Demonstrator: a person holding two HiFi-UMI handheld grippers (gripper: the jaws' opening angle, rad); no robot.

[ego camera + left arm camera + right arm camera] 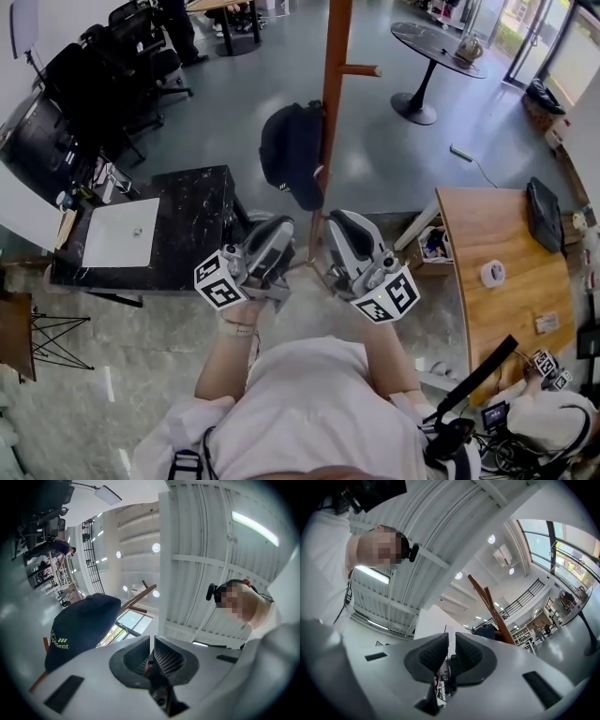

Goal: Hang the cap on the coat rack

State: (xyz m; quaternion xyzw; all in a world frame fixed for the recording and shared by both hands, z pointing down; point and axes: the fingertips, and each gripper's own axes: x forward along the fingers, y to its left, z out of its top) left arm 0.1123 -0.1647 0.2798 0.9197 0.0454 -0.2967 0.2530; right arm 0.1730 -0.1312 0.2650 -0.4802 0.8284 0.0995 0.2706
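Observation:
A dark navy cap (292,153) hangs on a peg of the wooden coat rack (334,66), whose pole rises through the middle of the head view. Both grippers are held close to my chest below the cap and apart from it, and they point upward. My left gripper (266,247) is shut with nothing between its jaws, and so is my right gripper (353,244). The left gripper view shows the cap (82,625) with yellow lettering up and to the left of the left gripper (151,651). In the right gripper view the rack (488,603) stands beyond the right gripper (451,651).
A black marble table (192,230) with a white tray (122,232) stands at the left. A curved wooden desk (487,309) is at the right, with a box (431,246) beside it. A round black table (436,42) and office chairs (122,56) stand further off.

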